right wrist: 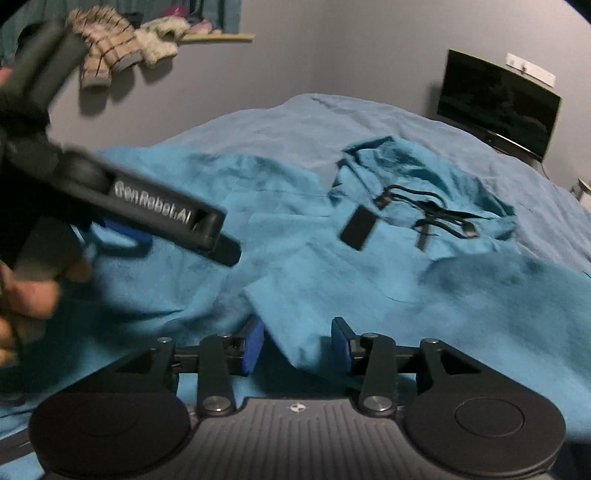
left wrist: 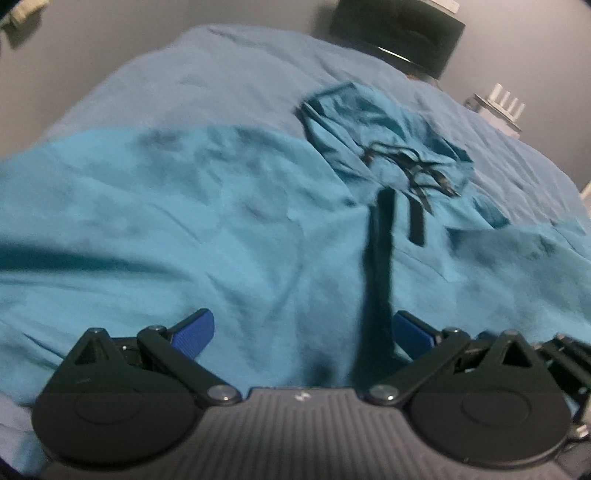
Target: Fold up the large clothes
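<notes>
A turquoise hoodie (left wrist: pixel 207 221) (right wrist: pixel 369 280) lies spread on the blue bedsheet (left wrist: pixel 229 74) (right wrist: pixel 295 122). Its hood (left wrist: pixel 373 122) (right wrist: pixel 413 170) with black drawstrings (left wrist: pixel 417 170) (right wrist: pixel 436 214) points towards the far side. My left gripper (left wrist: pixel 303 332) stands wide open just above the hoodie's body, with nothing between its blue pads (left wrist: pixel 195 332). My right gripper (right wrist: pixel 297 343) is open low over the cloth. A folded edge of the hoodie (right wrist: pixel 295 332) lies between its pads (right wrist: pixel 341 341) without being pinched. The left gripper's black housing (right wrist: pixel 159 214) shows in the right wrist view, held by a hand (right wrist: pixel 26 295).
A dark screen (right wrist: pixel 498 107) (left wrist: pixel 399 33) stands against the grey wall beyond the bed. A wall shelf with furry slippers (right wrist: pixel 110 48) hangs at the upper left. A white object (left wrist: pixel 498 107) sits past the bed's right edge. A black patch (right wrist: pixel 360 229) marks the hoodie's chest.
</notes>
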Motion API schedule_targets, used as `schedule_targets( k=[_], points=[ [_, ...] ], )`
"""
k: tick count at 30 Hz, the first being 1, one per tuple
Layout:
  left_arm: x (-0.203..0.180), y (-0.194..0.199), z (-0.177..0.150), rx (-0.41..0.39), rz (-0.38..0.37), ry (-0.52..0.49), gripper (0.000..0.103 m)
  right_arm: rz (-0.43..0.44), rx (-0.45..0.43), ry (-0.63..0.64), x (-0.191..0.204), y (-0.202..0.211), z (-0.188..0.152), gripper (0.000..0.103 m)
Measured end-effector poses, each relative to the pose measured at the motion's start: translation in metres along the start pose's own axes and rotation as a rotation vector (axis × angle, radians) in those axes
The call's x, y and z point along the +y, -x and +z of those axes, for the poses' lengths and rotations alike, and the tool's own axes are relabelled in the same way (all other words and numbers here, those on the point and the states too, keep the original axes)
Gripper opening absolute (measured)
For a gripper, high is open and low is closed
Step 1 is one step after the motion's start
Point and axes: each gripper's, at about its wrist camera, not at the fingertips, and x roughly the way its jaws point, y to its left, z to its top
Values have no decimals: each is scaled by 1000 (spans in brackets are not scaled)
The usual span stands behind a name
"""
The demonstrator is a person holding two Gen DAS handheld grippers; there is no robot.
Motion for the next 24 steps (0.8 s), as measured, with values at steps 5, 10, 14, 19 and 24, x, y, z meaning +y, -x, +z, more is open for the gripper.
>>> schedule_targets(
  k=[5, 10, 14, 19, 24],
  points=[
    [-9, -18, -9, 74, -92, -1, 96, -45, -99, -101, -37, 60, -8, 50],
    [-15, -44, -11, 127, -160, 21, 74, -123, -194, -201, -83, 107, -13, 54],
    [-25, -50, -13, 108, -201, -14, 44, -200, -241, -264, -120, 135, -20, 56],
    [-26, -49, -15, 111, -285, 14, 3, -266, -259, -366, -164, 149, -30, 56],
    [-28, -32, -10, 31, -324, 15, 0, -290, -230, -420, -186, 145, -49, 56]
  ],
)
